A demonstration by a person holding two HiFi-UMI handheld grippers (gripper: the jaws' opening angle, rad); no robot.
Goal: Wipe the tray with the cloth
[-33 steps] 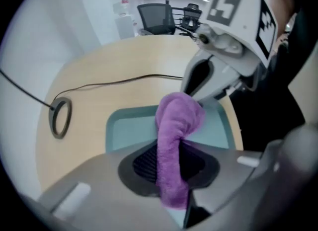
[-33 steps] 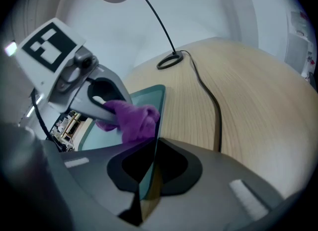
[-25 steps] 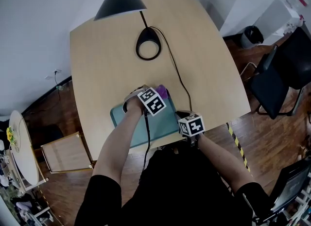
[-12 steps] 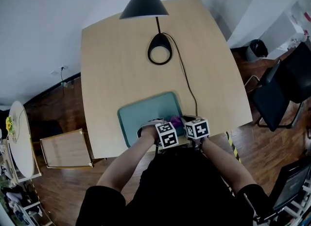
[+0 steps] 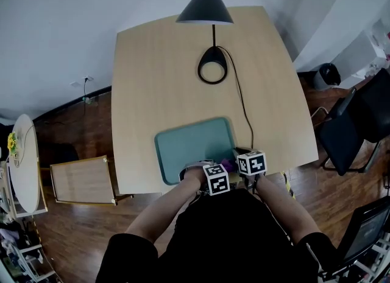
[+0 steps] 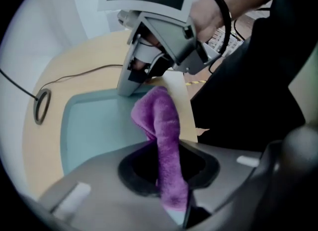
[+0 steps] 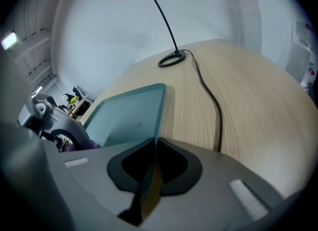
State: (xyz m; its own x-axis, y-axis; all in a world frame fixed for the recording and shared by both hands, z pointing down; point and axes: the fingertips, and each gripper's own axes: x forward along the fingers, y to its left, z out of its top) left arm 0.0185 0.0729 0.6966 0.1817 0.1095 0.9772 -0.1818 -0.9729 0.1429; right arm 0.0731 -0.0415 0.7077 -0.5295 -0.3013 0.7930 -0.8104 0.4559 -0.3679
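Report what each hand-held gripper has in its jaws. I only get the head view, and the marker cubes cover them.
Observer: The left hand-held gripper is shut on a purple cloth, which sticks out beyond its jaws.
Operator: Now the right one.
Observer: The right hand-held gripper is clamped on the rim of the teal tray.
Operator: Say where the cloth's free end is.
Observer: In the left gripper view it lies over a corner of the tray, just beside the right hand-held gripper's tip. I cannot tell whether it presses on the tray.
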